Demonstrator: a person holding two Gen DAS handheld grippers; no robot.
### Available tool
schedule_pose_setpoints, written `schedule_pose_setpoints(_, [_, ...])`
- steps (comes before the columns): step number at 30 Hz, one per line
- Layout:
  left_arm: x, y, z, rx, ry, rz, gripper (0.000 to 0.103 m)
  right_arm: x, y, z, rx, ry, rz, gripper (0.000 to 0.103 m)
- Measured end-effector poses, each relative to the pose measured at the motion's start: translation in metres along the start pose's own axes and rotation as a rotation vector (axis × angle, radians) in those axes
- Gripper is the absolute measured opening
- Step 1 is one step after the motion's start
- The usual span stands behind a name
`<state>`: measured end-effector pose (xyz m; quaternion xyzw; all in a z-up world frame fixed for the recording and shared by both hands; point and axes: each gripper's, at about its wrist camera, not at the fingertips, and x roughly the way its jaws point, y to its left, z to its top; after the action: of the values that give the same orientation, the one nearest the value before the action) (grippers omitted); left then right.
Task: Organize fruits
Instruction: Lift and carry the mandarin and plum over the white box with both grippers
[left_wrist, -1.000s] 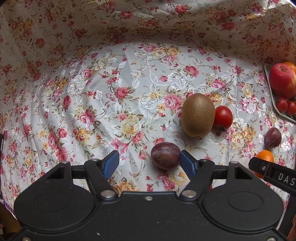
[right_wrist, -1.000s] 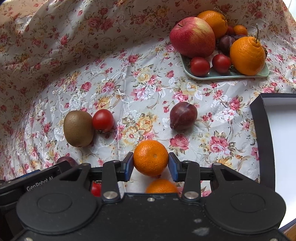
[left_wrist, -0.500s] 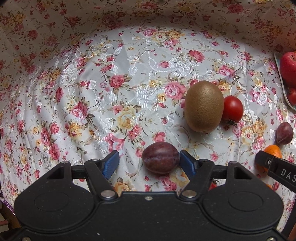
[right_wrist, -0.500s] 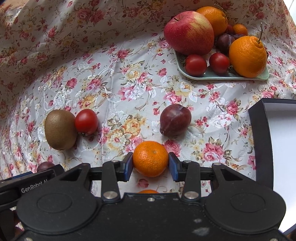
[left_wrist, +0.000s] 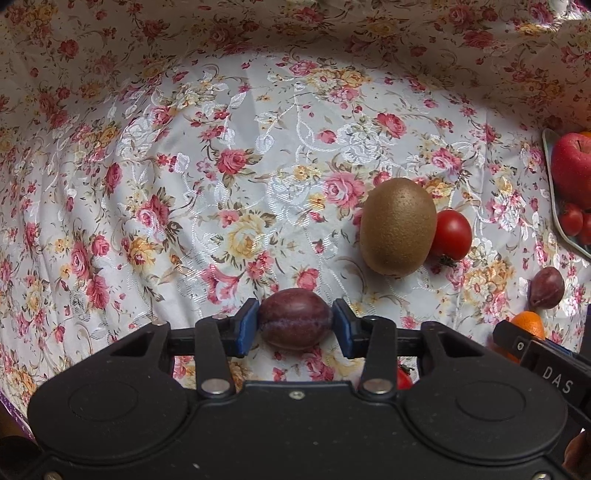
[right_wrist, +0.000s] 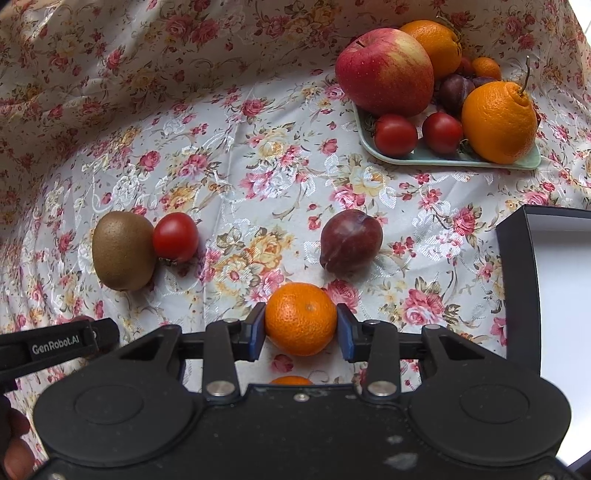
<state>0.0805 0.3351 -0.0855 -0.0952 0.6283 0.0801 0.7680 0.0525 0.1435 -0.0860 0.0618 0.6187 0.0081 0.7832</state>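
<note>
- Left gripper (left_wrist: 295, 326), black with blue pads, has just been closing its jaws, and both pads now press on the sides of a dark purple plum (left_wrist: 294, 318) that sits low over the rose-patterned white tablecloth (left_wrist: 207, 177).
- Right gripper (right_wrist: 300, 328), of the same make, has also just been narrowing its jaws; its blue pads clamp a small orange mandarin (right_wrist: 300, 318) from both sides.
- Beyond the clamped plum, a brown oval kiwi (left_wrist: 398, 226) lies on the cloth with a red cherry tomato (left_wrist: 452, 235) touching its right side.
- Beyond the mandarin, a second dark reddish plum (right_wrist: 350, 242) lies loose on the cloth, well apart from the kiwi and tomato pair.
- Part of another orange fruit (right_wrist: 291, 380) shows just under the right gripper's body; what kind it is cannot be told.
- Farther back on the right, a pale green rectangular tray (right_wrist: 458, 157) holds a large red apple (right_wrist: 384, 72), two red tomatoes (right_wrist: 395, 134), a knobbed orange with a stem (right_wrist: 498, 122), further oranges and dark plums.
- At the right edge stands a black box with a white inside (right_wrist: 517, 288).
- From the right wrist view, the left gripper's black finger reaches in at lower left, with part of a person's hand (right_wrist: 14, 443) below it.
</note>
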Motion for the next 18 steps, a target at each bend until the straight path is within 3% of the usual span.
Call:
schedule_pose_setpoints(12, [-0.022, -0.030, 0.000, 0.036, -0.090, 0.051, 0.051, -0.017, -0.023, 0.001, 0.026, -0.008, 0.048, 0.041])
schedule_pose_setpoints(18, [-0.014, -0.017, 0.000, -0.047, -0.001, 0.032, 0.051, -0.023, -0.033, -0.003, 0.015, -0.006, 0.049, 0.041])
